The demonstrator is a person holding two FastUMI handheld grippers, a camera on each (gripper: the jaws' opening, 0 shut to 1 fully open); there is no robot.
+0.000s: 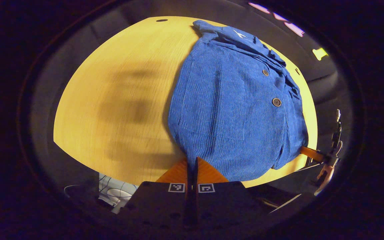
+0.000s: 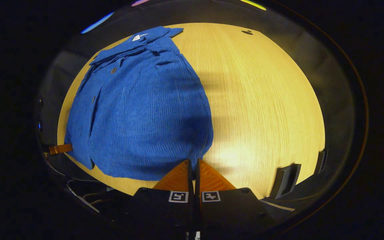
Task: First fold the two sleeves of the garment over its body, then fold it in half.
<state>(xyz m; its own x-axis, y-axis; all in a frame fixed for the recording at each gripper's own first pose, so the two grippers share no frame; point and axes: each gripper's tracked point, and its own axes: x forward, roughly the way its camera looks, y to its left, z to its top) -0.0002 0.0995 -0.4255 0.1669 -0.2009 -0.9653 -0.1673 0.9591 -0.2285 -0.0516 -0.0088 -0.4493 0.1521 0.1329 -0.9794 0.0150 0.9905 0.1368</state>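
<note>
A blue corduroy garment [image 1: 235,110] with dark buttons lies flat on the wooden table [image 1: 118,100], collar at the far end, no sleeve sticking out past its body. My left gripper [image 1: 192,161] is at the near hem's left corner, jaws pressed together on the cloth edge. In the right gripper view the same garment [image 2: 142,113] fills the left half, and my right gripper [image 2: 194,162] is shut on the hem's near right corner. The right gripper [image 1: 313,155] appears in the left gripper view at the hem's far corner. The left gripper [image 2: 60,148] appears in the right gripper view.
Bare tabletop [image 2: 265,100] stretches to the right of the garment in the right gripper view. A small dark hole [image 2: 247,32] marks the table's far side. Black brackets [image 2: 287,180] sit at the near edge. Cables and a white patterned item [image 1: 117,191] lie below the table edge.
</note>
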